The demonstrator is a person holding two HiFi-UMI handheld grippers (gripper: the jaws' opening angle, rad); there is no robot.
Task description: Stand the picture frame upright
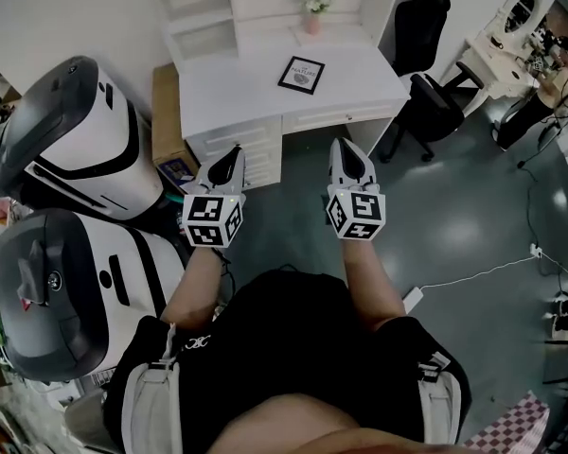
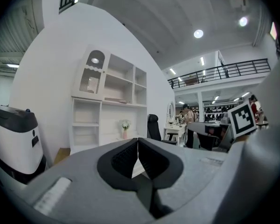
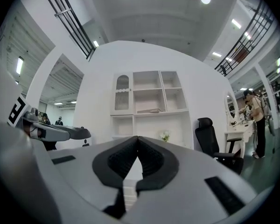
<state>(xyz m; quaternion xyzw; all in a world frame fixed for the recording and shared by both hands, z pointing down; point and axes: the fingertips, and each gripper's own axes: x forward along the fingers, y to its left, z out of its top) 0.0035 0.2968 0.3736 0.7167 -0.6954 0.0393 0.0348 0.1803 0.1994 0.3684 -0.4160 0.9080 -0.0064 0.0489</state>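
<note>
A black picture frame (image 1: 301,74) lies flat on the white desk (image 1: 237,97) at the back, right of the middle. My left gripper (image 1: 231,153) is shut and empty, held in the air in front of the desk's drawers. Beside it my right gripper (image 1: 346,149) is also shut with nothing in it, about level with the desk's front edge. Both are well short of the frame. In the left gripper view the pads (image 2: 138,143) touch at the tips. The right gripper view shows the same closed pads (image 3: 138,141); the frame is hidden in both gripper views.
A small pink vase of flowers (image 1: 312,9) stands at the desk's back, under white shelves (image 1: 204,8). Two large white and black machines (image 1: 71,145) (image 1: 52,291) crowd the left. A black office chair (image 1: 431,102) is right of the desk. A white cable (image 1: 473,274) crosses the floor.
</note>
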